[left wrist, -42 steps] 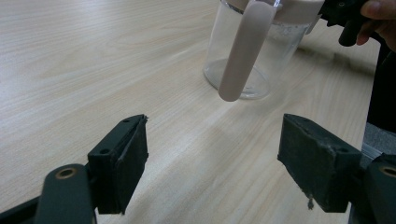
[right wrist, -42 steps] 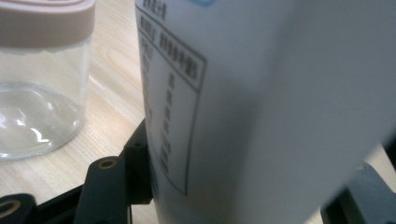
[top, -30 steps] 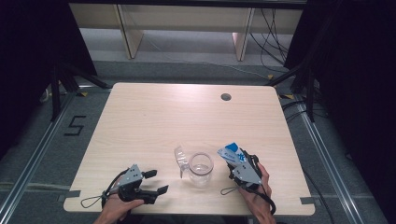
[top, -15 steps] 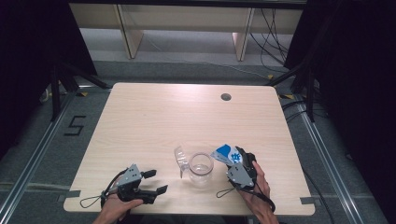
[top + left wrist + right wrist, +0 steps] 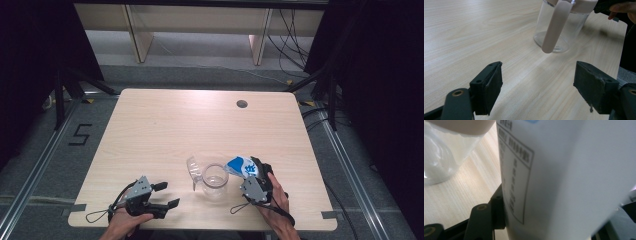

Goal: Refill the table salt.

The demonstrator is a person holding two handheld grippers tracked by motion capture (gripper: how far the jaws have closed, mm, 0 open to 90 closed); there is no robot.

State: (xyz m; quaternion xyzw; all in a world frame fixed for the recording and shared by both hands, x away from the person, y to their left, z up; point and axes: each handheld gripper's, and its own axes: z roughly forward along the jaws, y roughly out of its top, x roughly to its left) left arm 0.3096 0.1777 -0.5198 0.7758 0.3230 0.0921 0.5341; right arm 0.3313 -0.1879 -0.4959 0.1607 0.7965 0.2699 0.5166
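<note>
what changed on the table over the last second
The right claw, shut on the blue-and-white carton, has carried it leftward in the high view, so its top now tilts at the rim of the clear pitcher. The pitcher, its open lid and the left claw, open and empty, stayed where they were.

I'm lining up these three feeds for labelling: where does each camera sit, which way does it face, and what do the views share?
High view: fixed above the person's side, looking forward and down on the wooden table; forearms, left tool and right tool show.
Left gripper view: rides the left tool, looking low across the table at the clear jug; its open black jaws show.
Right gripper view: rides the right tool, right up against the white carton between its jaws.
Shared: the jug is in all three views; the carton in the high and right views.
</note>
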